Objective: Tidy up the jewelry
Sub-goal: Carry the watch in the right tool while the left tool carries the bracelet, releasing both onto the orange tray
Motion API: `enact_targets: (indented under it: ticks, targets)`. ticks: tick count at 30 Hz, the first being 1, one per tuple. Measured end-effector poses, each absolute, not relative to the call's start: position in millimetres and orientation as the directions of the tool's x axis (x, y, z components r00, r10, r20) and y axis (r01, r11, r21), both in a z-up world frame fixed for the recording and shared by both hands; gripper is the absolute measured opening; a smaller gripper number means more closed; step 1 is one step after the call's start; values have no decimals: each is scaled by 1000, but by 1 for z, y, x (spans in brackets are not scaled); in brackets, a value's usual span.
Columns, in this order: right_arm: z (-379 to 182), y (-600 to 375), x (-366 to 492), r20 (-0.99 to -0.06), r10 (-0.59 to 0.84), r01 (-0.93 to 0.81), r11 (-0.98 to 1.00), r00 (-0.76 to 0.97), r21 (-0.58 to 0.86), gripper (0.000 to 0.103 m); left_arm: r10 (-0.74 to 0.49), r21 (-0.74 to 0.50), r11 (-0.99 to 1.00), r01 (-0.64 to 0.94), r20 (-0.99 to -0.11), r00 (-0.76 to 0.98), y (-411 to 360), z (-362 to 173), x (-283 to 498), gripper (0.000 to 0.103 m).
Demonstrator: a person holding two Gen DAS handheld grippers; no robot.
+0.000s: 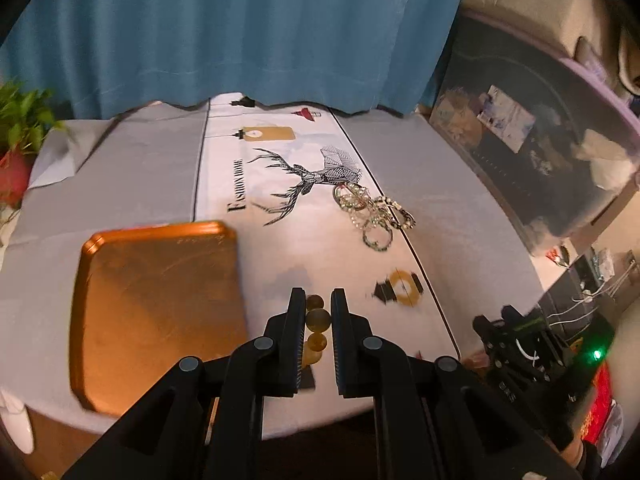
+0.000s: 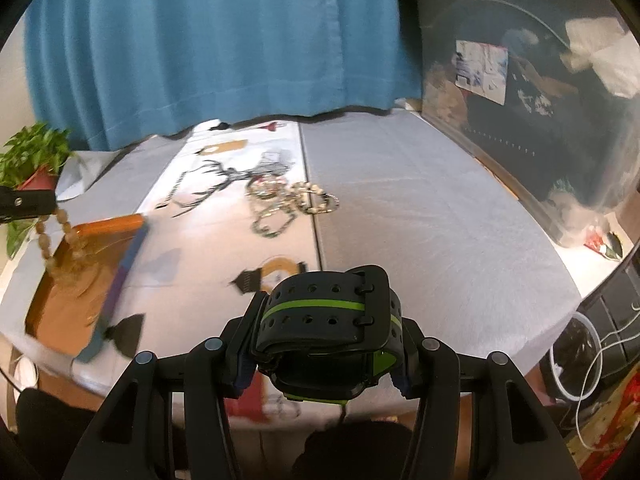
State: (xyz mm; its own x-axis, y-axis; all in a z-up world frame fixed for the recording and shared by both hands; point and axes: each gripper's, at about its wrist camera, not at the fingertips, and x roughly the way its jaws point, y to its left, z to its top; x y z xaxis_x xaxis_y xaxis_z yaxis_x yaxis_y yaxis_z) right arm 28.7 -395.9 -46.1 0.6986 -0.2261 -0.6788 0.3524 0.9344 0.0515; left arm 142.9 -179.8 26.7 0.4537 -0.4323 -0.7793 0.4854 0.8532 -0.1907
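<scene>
My left gripper [image 1: 318, 312] is shut on an amber bead bracelet [image 1: 318, 320], held above the table just right of the orange tray [image 1: 156, 300]. In the right wrist view the beads [image 2: 60, 232] hang from the left gripper over the tray [image 2: 72, 300]. My right gripper [image 2: 326, 320] is shut on a black watch with a green stripe [image 2: 328, 312], held above the table's near edge. It also shows at the right of the left wrist view [image 1: 528, 344]. A pile of pearl and crystal bracelets [image 1: 372, 212] lies mid-table, also visible in the right wrist view [image 2: 288, 204].
A grey and white deer-print cloth [image 1: 304, 176] covers the table. A blue curtain [image 1: 240, 28] hangs behind it. A potted plant [image 2: 32, 160] stands at the far left. A large clear storage bin [image 2: 540, 100] stands on the right. Cables [image 2: 588, 364] lie on the floor.
</scene>
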Motion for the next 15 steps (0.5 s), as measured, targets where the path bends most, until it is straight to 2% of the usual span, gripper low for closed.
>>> enact_targets:
  ticks: [15]
  targets:
    - [-33,-299,-7,-687,-113,163,987,718,7,54,-419,-226,890,396,-748,515,-70,30,69,10]
